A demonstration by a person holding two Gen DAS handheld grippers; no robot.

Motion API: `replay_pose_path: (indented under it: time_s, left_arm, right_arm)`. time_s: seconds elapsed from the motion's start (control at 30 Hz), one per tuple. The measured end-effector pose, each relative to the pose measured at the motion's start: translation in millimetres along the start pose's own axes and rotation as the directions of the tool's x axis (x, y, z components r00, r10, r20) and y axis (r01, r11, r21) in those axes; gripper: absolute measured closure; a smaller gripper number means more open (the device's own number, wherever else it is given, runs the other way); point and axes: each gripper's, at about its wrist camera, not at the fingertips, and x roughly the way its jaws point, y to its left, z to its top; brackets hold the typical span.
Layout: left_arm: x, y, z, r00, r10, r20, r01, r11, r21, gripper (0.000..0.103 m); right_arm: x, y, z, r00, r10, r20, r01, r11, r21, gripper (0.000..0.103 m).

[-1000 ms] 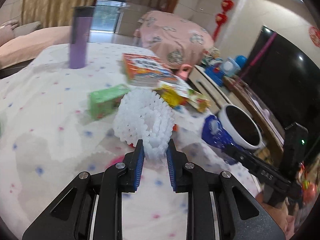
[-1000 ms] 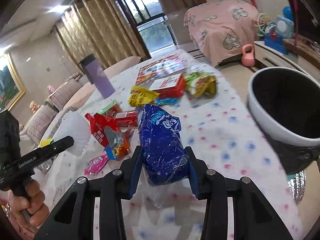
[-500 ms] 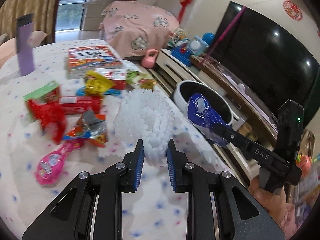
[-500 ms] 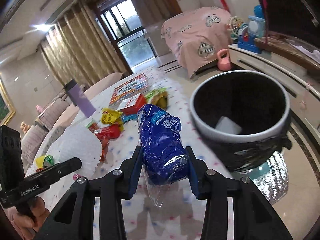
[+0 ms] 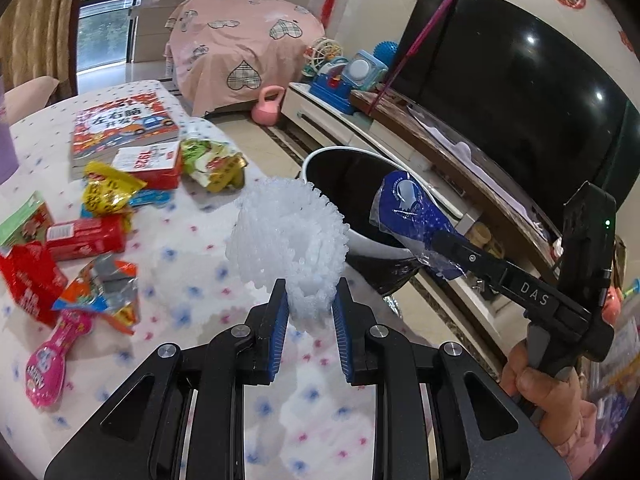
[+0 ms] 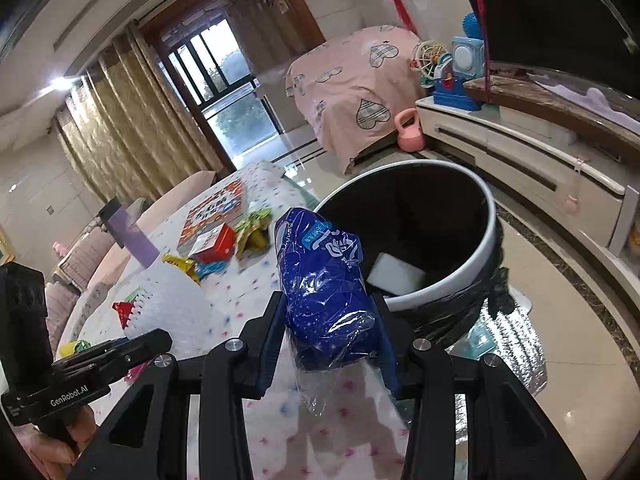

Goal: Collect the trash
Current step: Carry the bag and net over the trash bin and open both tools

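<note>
My left gripper is shut on a white foam net sleeve, held above the table's right edge. The right gripper is shut on a crumpled blue plastic wrapper, which also shows in the left wrist view as the blue wrapper at the rim of the bin. The round bin with white rim and black liner stands on the floor just past the table edge; a white block lies inside it. In the left wrist view the bin sits right behind the foam.
Snack wrappers, a red packet, a pink packet and a picture book lie on the dotted tablecloth. A TV on a low cabinet, a pink kettlebell and a covered bed lie beyond.
Both grippers have swung right across the table toward the bin, still holding the foam and the blue wrapper. The bin now fills more of both views.
</note>
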Motion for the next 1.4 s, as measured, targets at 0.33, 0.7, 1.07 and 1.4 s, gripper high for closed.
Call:
replay_pose_path:
  time_s: [0.33, 0.7, 1.07, 1.4]
  left_arm:
    - [29.5, -25.3, 24.6, 0.999, -0.032, -0.032, 0.033, 0.999, 0.039, 0.082]
    - [67.7, -54.6, 59.4, 0.997, -0.048, -0.053, 0.053, 0.995, 0.086, 0.081]
    - [105.6, -59.1, 73.1, 0.995, -0.039, -0.093, 0.047, 0.995, 0.085, 0.050]
    - [82.9, -47.1, 62.9, 0.998, -0.027, -0.053, 0.030, 0.997, 0.066, 0.030]
  right_arm:
    - [5.7, -20.1, 15.9, 0.999, -0.036, 0.008, 0.036, 0.999, 0.015, 0.061]
    - [18.3, -44.9, 43.9, 0.995, -0.101, -0.006, 0.101, 0.995, -0.006, 0.060]
    - [38.9, -58.4, 64.9, 0.989, -0.141, -0.043, 0.139, 0.989, -0.043, 0.055]
    - [41.8, -64.6, 67.9, 0.991, -0.126, -0.046, 0.126, 0.992, -0.015, 0.033]
